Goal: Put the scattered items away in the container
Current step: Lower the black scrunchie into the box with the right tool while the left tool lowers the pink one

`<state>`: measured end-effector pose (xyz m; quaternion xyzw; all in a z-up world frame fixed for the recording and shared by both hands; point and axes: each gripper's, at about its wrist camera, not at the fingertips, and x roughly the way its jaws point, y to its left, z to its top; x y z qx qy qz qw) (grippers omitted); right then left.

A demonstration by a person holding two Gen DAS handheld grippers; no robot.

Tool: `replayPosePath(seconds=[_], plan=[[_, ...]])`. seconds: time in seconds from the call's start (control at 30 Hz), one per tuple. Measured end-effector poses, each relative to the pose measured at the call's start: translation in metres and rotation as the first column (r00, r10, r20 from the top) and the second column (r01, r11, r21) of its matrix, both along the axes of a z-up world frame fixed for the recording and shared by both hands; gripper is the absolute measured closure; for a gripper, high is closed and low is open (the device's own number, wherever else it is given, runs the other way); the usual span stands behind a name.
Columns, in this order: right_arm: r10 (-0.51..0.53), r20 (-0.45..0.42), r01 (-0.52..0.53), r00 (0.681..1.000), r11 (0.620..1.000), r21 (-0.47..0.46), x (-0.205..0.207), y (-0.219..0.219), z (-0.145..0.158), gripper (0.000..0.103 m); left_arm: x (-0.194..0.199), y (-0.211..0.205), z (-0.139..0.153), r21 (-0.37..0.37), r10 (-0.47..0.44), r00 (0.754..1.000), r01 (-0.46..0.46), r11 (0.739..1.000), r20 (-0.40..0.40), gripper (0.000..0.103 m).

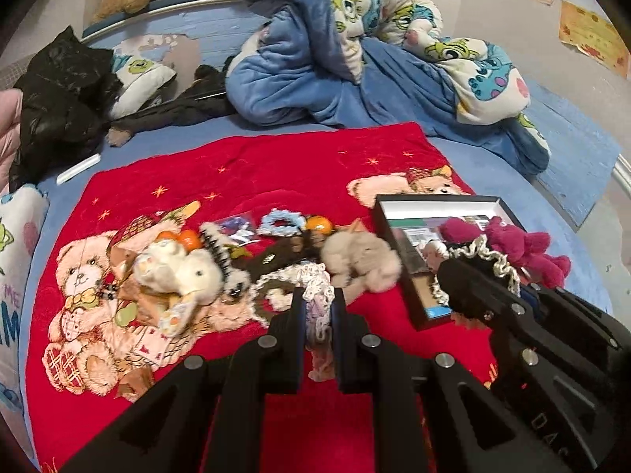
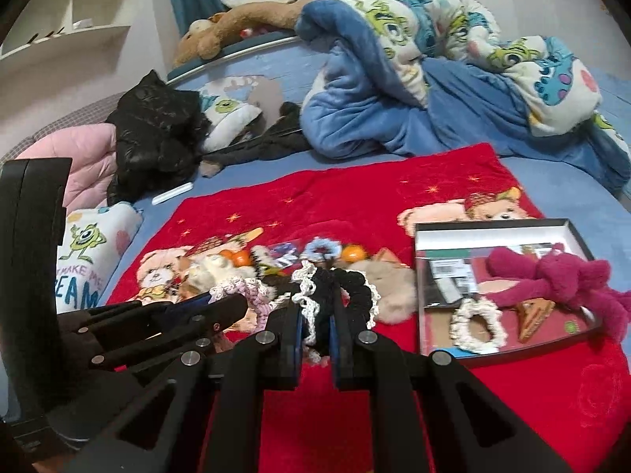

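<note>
My left gripper [image 1: 318, 307] is shut on a pink-and-white lace scrunchie [image 1: 315, 287], held above the red blanket [image 1: 276, 165]. My right gripper [image 2: 318, 307] is shut on a black scrunchie with white lace trim [image 2: 335, 287]; in the left wrist view it [image 1: 479, 276] hangs at the near edge of the black tray [image 1: 434, 199]. The tray [image 2: 493, 225] holds a magenta plush [image 2: 560, 280], a cream scrunchie [image 2: 477, 325] and cards. Scattered on the blanket lie a white plush [image 1: 177, 272], a beige plush [image 1: 363, 258], a light-blue scrunchie [image 1: 282, 222] and orange balls [image 1: 319, 224].
A crumpled blue cartoon duvet [image 1: 355, 51] lies behind the blanket. Black clothing [image 1: 63, 98] and a white stick [image 1: 77, 168] lie at the left. A cartoon pillow [image 2: 86, 252] is at the blanket's left edge. A brown plush [image 2: 236, 27] rests on the headboard.
</note>
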<state>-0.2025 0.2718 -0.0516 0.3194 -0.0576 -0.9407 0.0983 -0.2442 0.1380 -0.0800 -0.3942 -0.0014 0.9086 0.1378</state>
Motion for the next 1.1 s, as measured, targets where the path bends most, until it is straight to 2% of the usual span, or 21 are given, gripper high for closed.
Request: replayPosePath(seconds=[0.33,0.63,1.1], plan=[[-0.081,-0.015,0.081,0.997,0.997,0.002,0.010,0.071,0.009,0.092,0.003,0.079,0.002,0.009,-0.082,0.997,0.082,0.997,0.002,0.091],[-0.142,-0.028,0.143,0.989,0.990,0.019,0.005,0.133,0.005,0.092,-0.011,0.138,-0.016,0.035,-0.133,0.991,0.133,0.991,0.009,0.091],[-0.107,0.012,0.107,0.994,0.994,-0.022,-0.043,0.175,-0.048,0.092,-0.062,0.176,-0.065,0.015,-0.161,0.987,0.161,0.987,0.014,0.091]])
